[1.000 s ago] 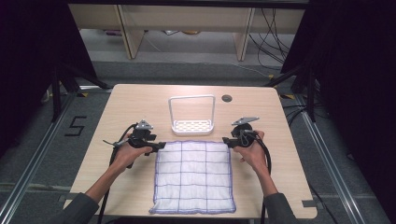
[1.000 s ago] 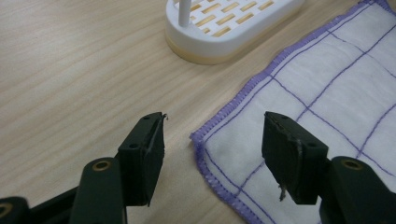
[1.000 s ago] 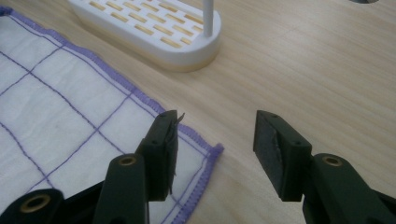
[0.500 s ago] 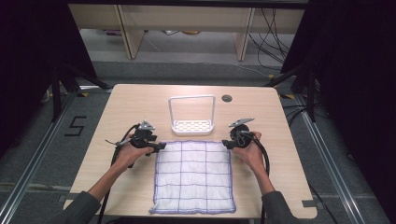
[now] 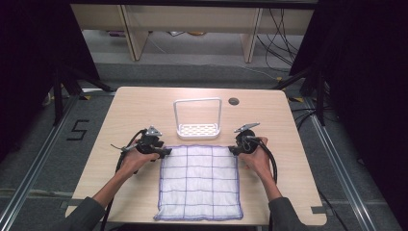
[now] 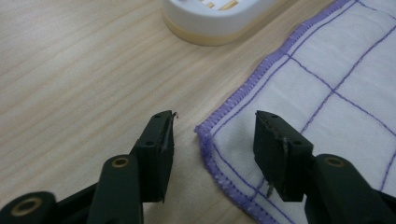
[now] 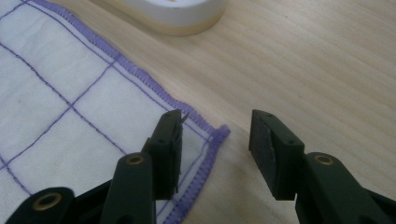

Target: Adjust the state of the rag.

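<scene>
Your left hand-held gripper [image 6: 212, 128] and right hand-held gripper [image 7: 215, 126] each straddle a far corner of the cloth [image 5: 199, 180], which lies flat on the table [image 5: 130, 110] just before the white rack [image 5: 197, 130]. Both pairs of jaws, just closing, stand spread, pads not yet pressing the purple hem.

- Looks like a lab or recording studio, not a home.
- Pale wooden table [image 5: 144, 103] with a cable hole [image 5: 234, 101], standing alone on grey carpet beyond the left gripper [image 5: 161, 152] and right gripper [image 5: 234, 150].
- Black curtains [image 5: 356, 72] hung well out on both sides of the grippers.
- Loose cables [image 5: 281, 29] on the floor far ahead of the right gripper.
- Taped "5" [image 5: 78, 130] and metal rails [image 5: 29, 178] on the floor, out beyond the left gripper.
</scene>
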Demonstrator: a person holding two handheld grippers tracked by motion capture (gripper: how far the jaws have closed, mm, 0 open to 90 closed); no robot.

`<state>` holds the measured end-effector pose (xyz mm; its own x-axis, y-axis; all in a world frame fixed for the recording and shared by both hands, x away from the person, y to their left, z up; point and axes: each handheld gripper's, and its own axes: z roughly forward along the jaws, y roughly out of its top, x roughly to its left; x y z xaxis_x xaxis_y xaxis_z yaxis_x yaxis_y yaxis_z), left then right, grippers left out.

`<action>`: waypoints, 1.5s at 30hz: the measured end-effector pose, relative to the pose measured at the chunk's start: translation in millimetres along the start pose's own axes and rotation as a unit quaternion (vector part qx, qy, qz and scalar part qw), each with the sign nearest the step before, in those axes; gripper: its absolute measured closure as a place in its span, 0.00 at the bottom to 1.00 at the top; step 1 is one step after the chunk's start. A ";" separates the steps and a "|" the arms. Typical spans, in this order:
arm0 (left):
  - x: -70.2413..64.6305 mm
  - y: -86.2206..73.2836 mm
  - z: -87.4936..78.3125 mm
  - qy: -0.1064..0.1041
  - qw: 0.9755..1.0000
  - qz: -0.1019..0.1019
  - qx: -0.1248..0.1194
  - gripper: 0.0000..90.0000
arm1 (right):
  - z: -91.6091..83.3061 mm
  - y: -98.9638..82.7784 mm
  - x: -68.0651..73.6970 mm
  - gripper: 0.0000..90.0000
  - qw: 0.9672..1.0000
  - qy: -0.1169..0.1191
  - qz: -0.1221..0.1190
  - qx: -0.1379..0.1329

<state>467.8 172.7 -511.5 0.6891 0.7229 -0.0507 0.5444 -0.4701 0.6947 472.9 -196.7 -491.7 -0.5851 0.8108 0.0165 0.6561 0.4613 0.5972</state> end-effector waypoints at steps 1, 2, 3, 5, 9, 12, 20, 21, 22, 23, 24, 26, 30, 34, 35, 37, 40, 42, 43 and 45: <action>-2.0 -0.6 0.7 0.001 1.000 0.003 -0.008 0.63 | 0.3 -0.2 0.4 0.63 1.000 0.000 0.004 -0.001; -2.0 -0.6 0.7 0.001 1.000 0.003 -0.008 0.65 | 0.3 -0.2 0.4 0.63 1.000 0.000 0.004 -0.001; -2.1 -0.2 0.3 -0.003 1.000 0.008 -0.003 0.65 | 0.4 -0.3 0.3 0.64 1.000 0.001 0.001 0.000; -3.3 -0.5 0.8 -0.005 1.000 0.008 -0.007 0.72 | 2.9 -1.0 0.6 0.65 1.000 0.000 0.004 -0.007; -3.9 -0.8 0.9 -0.011 1.000 0.012 -0.011 0.78 | 3.8 -2.0 -0.5 0.69 1.000 0.002 -0.002 0.003; -4.2 -1.5 1.0 -0.011 1.000 0.010 -0.014 0.82 | 4.0 -2.0 0.2 0.72 1.000 0.008 0.004 0.003; -5.2 -1.8 0.8 -0.012 1.000 0.016 -0.017 0.90 | 4.5 -2.7 -2.5 0.86 1.000 0.026 0.012 -0.003; -5.3 -1.7 0.6 -0.012 1.000 0.021 -0.015 0.91 | 4.7 -2.7 -2.6 0.89 1.000 0.030 0.011 -0.004; -5.3 -1.7 0.6 -0.012 1.000 0.021 -0.015 0.91 | 4.7 -2.7 -2.6 0.89 1.000 0.030 0.011 -0.004; -5.3 -1.7 0.6 -0.012 1.000 0.023 -0.015 0.92 | 5.0 -3.1 -2.9 0.93 0.999 0.035 0.009 -0.005; -5.1 -1.8 0.5 -0.013 1.000 0.024 -0.015 0.92 | 5.1 -3.7 -3.2 0.94 0.999 0.036 0.010 -0.008; -5.1 -1.8 0.5 -0.012 0.999 0.024 -0.016 0.92 | 5.5 -4.6 -3.1 0.95 0.999 0.044 0.017 -0.011; -4.9 -2.1 0.4 -0.013 0.999 0.026 -0.019 0.93 | 4.9 -4.7 -1.2 0.98 0.999 0.042 0.015 -0.010; -5.1 -2.0 -0.1 -0.011 0.999 0.023 -0.025 0.94 | 5.4 -4.4 0.0 0.98 0.999 0.036 0.014 -0.013; -5.2 -1.8 -0.4 -0.010 0.999 0.023 -0.027 0.94 | 6.2 -4.8 -0.5 0.98 0.999 0.032 0.012 -0.020; -5.0 -1.2 -1.5 -0.009 0.999 0.027 -0.030 0.95 | 2.6 -3.0 -1.6 0.98 0.999 0.034 0.008 -0.020; -4.3 -0.8 -2.6 -0.009 0.999 0.029 -0.030 0.95 | 3.1 -3.1 -1.9 0.98 0.999 0.031 0.002 -0.031; -4.3 -0.2 -3.3 -0.008 0.999 0.028 -0.033 0.95 | 0.2 -1.3 -2.2 0.98 0.999 0.033 0.002 -0.032; -4.2 0.0 -3.8 -0.008 0.999 0.028 -0.034 0.95 | 1.5 -1.6 -2.3 0.98 0.999 0.030 -0.001 -0.043; -4.2 0.7 -4.6 -0.009 0.999 0.027 -0.036 0.95 | -1.8 -0.3 -1.8 0.98 0.999 0.031 0.002 -0.032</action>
<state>463.1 171.6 -507.4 0.7248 0.6885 -0.0247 0.4718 -0.4699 0.7460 472.9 -199.0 -490.5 -0.6126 0.7874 0.0683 0.6282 0.4328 0.6466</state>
